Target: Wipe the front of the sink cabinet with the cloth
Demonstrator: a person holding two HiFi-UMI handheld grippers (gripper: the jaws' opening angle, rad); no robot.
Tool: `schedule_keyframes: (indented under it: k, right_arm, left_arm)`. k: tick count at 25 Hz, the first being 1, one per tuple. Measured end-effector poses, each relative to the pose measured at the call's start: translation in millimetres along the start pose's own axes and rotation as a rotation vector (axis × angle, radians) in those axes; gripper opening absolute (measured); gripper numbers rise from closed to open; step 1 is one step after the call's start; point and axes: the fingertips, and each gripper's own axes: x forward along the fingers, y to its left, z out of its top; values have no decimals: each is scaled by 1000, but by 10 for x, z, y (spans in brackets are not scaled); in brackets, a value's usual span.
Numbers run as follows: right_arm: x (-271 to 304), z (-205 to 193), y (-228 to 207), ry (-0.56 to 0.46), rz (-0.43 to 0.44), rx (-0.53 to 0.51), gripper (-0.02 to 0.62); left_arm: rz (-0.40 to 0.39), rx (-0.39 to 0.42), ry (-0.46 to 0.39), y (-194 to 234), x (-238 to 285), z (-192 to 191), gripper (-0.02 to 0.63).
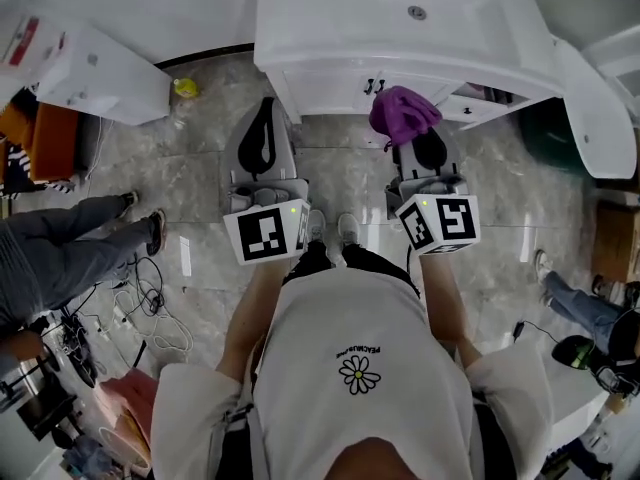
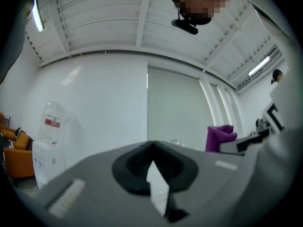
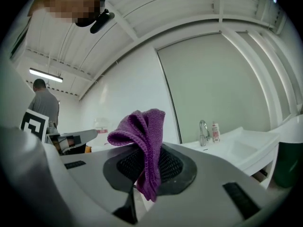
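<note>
Cloth (image 1: 403, 113) is pinched in the right gripper (image 1: 428, 156) and bunched above the jaws. It's held close to the sink cabinet (image 1: 330, 86) front, presumably ready for wiping; contact can't be confirmed. Left gripper (image 1: 262, 138) is pressed together on nothing and parked to the left, likely just out of the way. The floor (image 1: 200, 173) is glossy grey tile, with cables (image 1: 150, 308) trailing at near left. White walls.

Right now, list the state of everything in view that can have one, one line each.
Left gripper: fingers shut, nothing between them.
Right gripper: fingers shut on the cloth.
Cloth: bunched, pinched low down, its upper folds standing free.
Tap: no water seen running.
Bottle: upright beside the tap.
</note>
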Motion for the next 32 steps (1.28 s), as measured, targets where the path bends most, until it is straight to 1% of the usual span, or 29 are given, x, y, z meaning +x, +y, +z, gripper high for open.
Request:
schedule_keyframes:
  k: [3,7,11,15,19,23,27,32]
  right_arm:
    - [-168,67,-25,-14,-6,-10,54]
    - [-300,27,-33,-2,-9,-11,54]
    - [-381,-22,15,9,-2,-5,54]
    - [-396,-36,42,4,-4,3,54]
    - [-404,-16,92,-1,-6,-6,54]
    - [-397,-42,173,4,3,-4,54]
    - [-379,-93,260,17,20,-5,54]
    - [-310,-102,293,17,24,-10,54]
  left_arm:
    - [-13,-10,10,-64,-148,-18,5]
    - [-31,2,12,-130,-259,11,5]
    - [-30,10,7,-117,-307,60,5]
    - [-30,24,-4,-86,-320,105,5]
    - [-48,50,0,-74,-356,98,5]
    - [-48,34,4,-57,-377,92,5]
    - [-46,53,30,1,-440,4,5]
    - [-35,53,29,100,-440,-31,5]
